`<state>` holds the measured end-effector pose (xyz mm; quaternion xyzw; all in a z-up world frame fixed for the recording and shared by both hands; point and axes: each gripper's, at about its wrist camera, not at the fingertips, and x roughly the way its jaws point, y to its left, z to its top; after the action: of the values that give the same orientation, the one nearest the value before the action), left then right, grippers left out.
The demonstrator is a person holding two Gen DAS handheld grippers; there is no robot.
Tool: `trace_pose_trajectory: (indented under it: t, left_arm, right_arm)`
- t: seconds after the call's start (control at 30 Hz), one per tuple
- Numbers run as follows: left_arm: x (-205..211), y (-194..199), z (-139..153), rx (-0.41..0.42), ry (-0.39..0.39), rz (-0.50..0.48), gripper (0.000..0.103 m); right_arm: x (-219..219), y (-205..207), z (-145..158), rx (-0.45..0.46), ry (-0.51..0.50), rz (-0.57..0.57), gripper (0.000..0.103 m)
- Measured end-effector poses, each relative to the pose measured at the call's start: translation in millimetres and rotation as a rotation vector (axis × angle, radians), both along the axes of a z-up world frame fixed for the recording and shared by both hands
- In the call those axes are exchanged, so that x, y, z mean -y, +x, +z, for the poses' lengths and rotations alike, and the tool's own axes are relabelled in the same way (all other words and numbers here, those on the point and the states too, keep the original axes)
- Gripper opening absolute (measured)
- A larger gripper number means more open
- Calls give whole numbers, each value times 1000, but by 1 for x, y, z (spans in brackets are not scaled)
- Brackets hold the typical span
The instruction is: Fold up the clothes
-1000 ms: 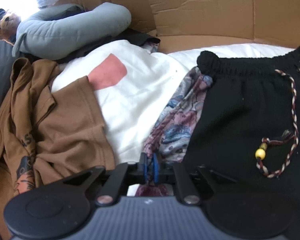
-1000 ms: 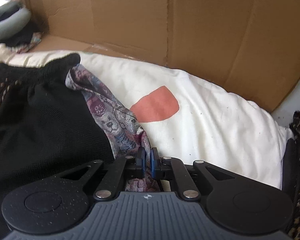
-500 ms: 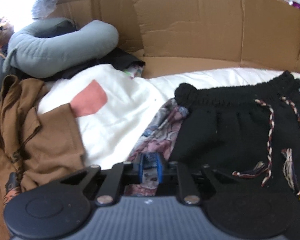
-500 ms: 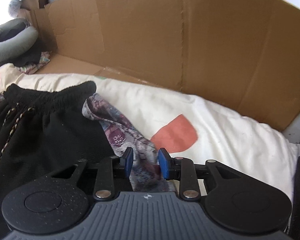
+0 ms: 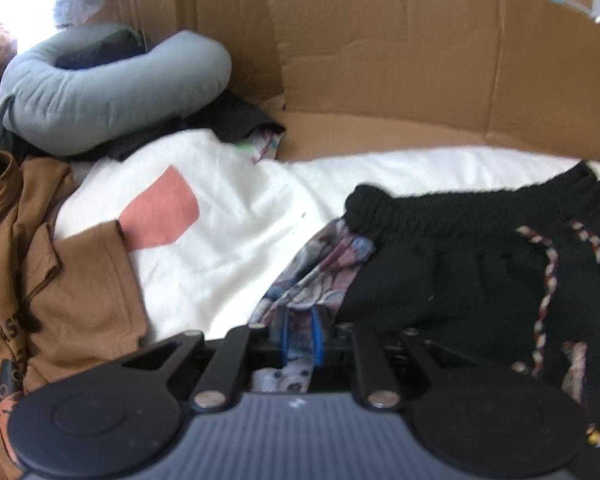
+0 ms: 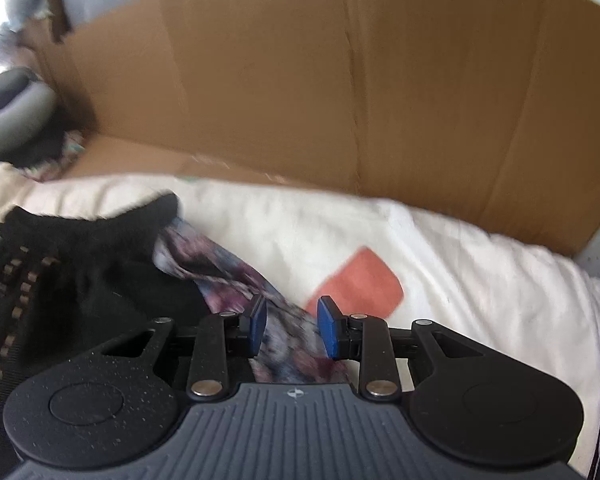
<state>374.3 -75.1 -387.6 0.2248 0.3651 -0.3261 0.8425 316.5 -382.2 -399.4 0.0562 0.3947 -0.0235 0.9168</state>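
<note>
A black knit garment [image 5: 480,280] with a braided drawstring [image 5: 548,276] lies on a patterned purple-blue cloth [image 5: 320,272], over a white sheet [image 5: 228,248]. My left gripper [image 5: 299,334] has its blue pads a little apart around the patterned cloth's edge. In the right wrist view the black garment [image 6: 84,264] lies at the left, and the patterned cloth [image 6: 236,276] runs between the wide-open pads of my right gripper [image 6: 291,326], which does not grip it.
A brown cardboard wall [image 5: 400,64] stands behind the sheet and also shows in the right wrist view [image 6: 340,92]. A grey neck pillow [image 5: 108,88] and a brown T-shirt [image 5: 60,280] lie at the left. The sheet has salmon patches [image 6: 360,284].
Both grippers have opened, the right one wide and the left one slightly. Both have pulled back and tilted up, so more of the cardboard shows.
</note>
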Motion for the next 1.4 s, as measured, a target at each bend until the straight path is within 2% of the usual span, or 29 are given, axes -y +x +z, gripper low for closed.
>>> trace_pose_trajectory:
  t: [0.1,0.23,0.53,0.77,0.9,1.03,1.1,1.33,1.4]
  left_arm:
    - [5,-3,5,18,-8,-27,14]
    - [20,1,-1,23,17,-25,14]
    - [36,16,-20,12,66,1,11]
    - [39,20,-22,2,84,0,10]
    - [31,22,-10,-15,58,19,11]
    - [16,18,9,-4,46,20,20]
    - [5,14,20,9,38,-4,22]
    - [-38,9,50,4,38,-41,22]
    - [-52,8,54,-7,32,-24,22]
  right_arm:
    - [-9,-4,10,46,-4,43,35]
    - [-24,7,3,15,-2,82,29]
    - [-41,38,-7,21,5,55,29]
    - [-40,52,-20,-30,40,25,27]
    - [-39,59,-24,-62,52,16,29]
    - [-32,54,-6,-57,74,23,31]
    - [-28,49,4,-58,84,29,40]
    - [-12,18,33,-38,106,70,41]
    - [-7,7,40,-36,104,66,41]
